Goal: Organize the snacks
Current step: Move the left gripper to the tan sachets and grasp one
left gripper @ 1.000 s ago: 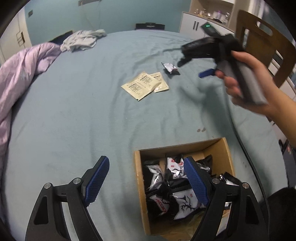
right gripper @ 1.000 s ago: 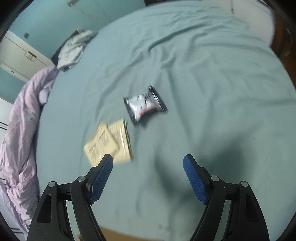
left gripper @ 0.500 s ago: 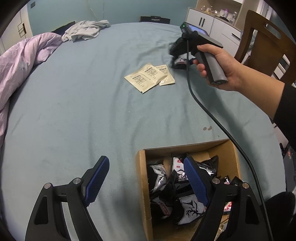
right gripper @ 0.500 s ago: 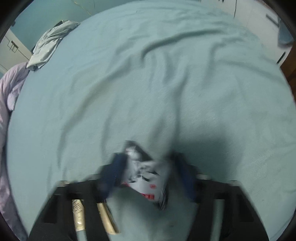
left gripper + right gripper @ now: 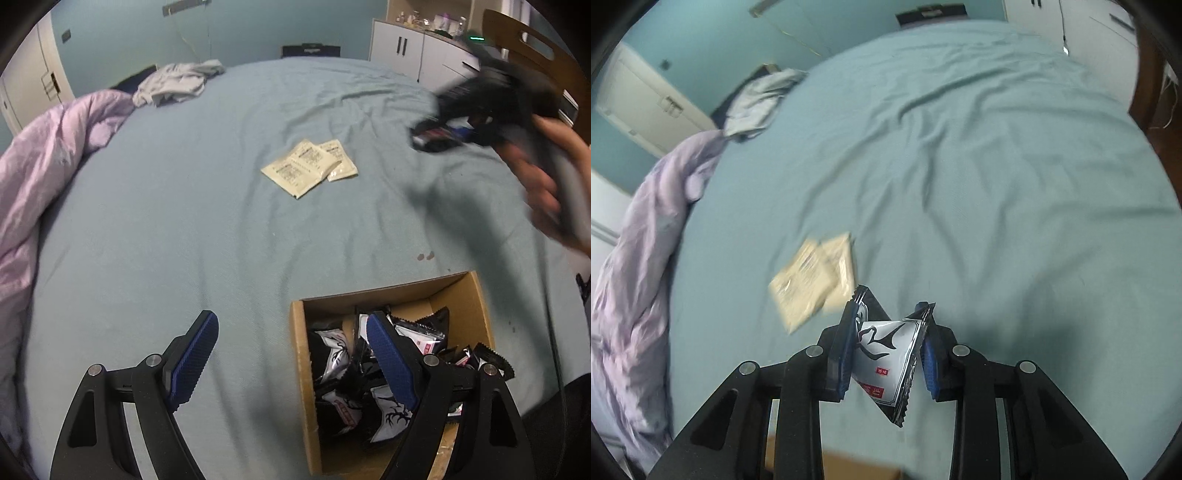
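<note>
Right wrist: right gripper (image 5: 890, 341) closing on one black-and-white packet (image 5: 886, 354) | two beige sachets (image 5: 812, 280) | left gripper (image 5: 288, 358) gaping

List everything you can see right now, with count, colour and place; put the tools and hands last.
black-and-white snack packet: one, clamped in the right tool, off the bed
beige sachets: two, overlapping, mid-bed
cardboard box: one, brown, near edge, holding many black-and-white packets
sheet: teal, covers the bed
quilt: lilac, left edge
grey clothes: one heap, far left
wooden chair: one, far right
left tool: open, empty, beside the box
right tool: jaws closing on the packet
hand: holds the right tool
</note>
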`<state>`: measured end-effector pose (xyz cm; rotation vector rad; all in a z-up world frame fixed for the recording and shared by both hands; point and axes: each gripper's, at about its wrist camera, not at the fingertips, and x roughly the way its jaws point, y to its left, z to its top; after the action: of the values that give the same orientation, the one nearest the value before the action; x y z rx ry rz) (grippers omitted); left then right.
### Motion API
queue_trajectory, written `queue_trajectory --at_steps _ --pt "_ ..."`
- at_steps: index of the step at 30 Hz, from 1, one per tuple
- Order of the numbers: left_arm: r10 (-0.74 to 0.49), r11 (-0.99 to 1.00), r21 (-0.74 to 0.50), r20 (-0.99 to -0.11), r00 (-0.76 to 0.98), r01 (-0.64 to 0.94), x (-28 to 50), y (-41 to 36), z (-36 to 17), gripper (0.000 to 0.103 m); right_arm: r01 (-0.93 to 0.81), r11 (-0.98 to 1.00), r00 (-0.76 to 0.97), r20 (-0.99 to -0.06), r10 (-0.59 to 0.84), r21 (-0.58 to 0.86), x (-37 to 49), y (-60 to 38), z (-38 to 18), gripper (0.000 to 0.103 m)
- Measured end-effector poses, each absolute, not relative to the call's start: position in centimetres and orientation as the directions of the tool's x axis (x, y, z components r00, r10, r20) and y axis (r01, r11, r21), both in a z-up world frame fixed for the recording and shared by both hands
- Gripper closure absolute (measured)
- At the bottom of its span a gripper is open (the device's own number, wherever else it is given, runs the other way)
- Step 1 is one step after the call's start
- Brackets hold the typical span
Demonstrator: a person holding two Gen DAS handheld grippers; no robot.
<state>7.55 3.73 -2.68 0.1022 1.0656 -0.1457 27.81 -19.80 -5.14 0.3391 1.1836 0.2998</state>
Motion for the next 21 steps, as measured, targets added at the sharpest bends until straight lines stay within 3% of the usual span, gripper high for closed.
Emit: queue_trajectory --at_steps 7,10,12,13,21 --pt "-0.141 0.973 -0.03 -0.859 0.493 0.227 9.5 3.5 -1.1 0.019 -0.074 0.918 0.41 -0.827 0.385 0.391 14.6 -20.6 -2.0 0.074" --pt "-0.163 0.961 -0.026 -0.859 0.486 0.276 12.8 3.1 -1.1 0.011 -0.038 0.89 0.437 -0.794 0.423 0.454 10.8 -21.3 -1.3 0.074" --pt "-0.177 0.949 -0.025 -0.865 0.468 0.314 15.6 2.6 -1.8 0.0 -0.024 0.888 0.458 -0.785 0.417 0.459 9.5 -22.5 -0.8 0.074" --pt "-0.182 0.944 -0.023 -0.869 0.46 0.329 16.9 2.3 -2.2 0.0 -0.021 0.881 0.468 -0.774 0.426 0.472 9.1 -22.8 -1.2 0.074" --pt "0.001 0.903 0.156 -0.933 0.36 0.401 26.6 -1.0 -9.1 0.0 0.032 0.85 0.447 -0.768 0.458 0.525 10.2 -25.1 -5.1 0.074"
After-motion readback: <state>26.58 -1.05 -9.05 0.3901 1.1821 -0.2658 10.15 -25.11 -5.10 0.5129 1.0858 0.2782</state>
